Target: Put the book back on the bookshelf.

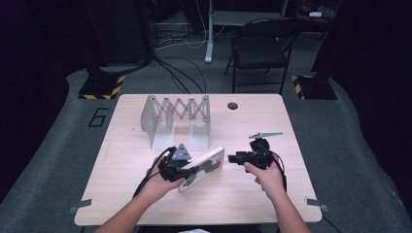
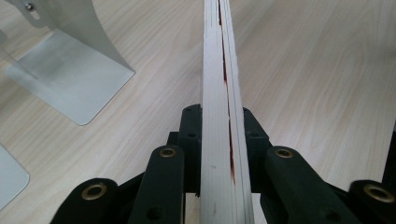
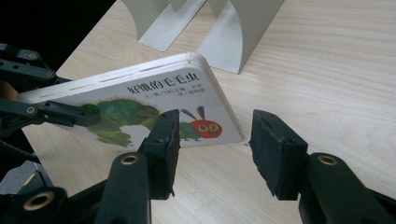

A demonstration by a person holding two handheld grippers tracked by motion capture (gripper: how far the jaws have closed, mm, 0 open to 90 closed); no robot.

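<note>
Dark floor and cables surround your pale wooden worktop [image 1: 252,194], where a metal folding rack [image 1: 177,119] stands toward the far edge. Your left gripper [image 1: 187,171] is clamped on the board book [image 1: 206,167] near the front-middle; its jaws press both covers, page edge up. The book's long axis runs from that gripper toward the far right, tilted, one corner on the wood. Your right gripper [image 1: 232,158] sits just beside the book's free end, jaws wide apart, holding nothing
</note>
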